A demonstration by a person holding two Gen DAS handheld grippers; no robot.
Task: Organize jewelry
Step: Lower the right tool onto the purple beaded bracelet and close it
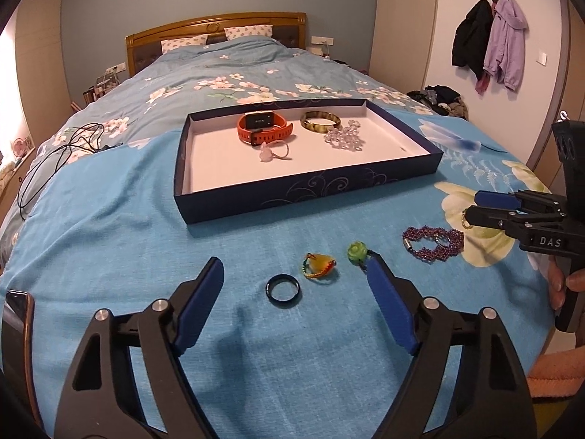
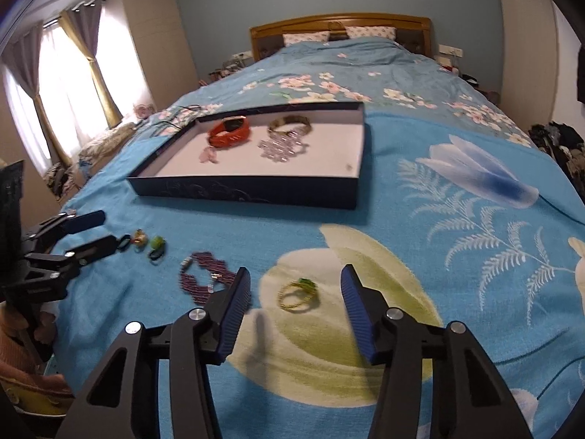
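A dark blue tray (image 1: 310, 197) (image 2: 248, 190) on the bed holds an orange watch (image 1: 263, 128), a tortoiseshell bangle (image 1: 321, 121), a clear bead bracelet (image 1: 345, 137) and a pale pink ring (image 1: 272, 152). On the blanket lie a black ring (image 1: 283, 289), an orange beaded ring (image 1: 320, 267), a green flower ring (image 1: 357, 251), a purple beaded bracelet (image 1: 433, 243) (image 2: 206, 280) and a gold ring with a green stone (image 2: 299, 294). My left gripper (image 1: 296, 270) is open, with the black ring between its fingers. My right gripper (image 2: 296, 285) is open around the gold ring.
A black cable (image 1: 55, 157) lies on the bed at the left. A phone (image 1: 18, 325) sits at the left edge near my left gripper. Coats (image 1: 490, 40) hang on the right wall, above a clothes pile (image 1: 442, 98).
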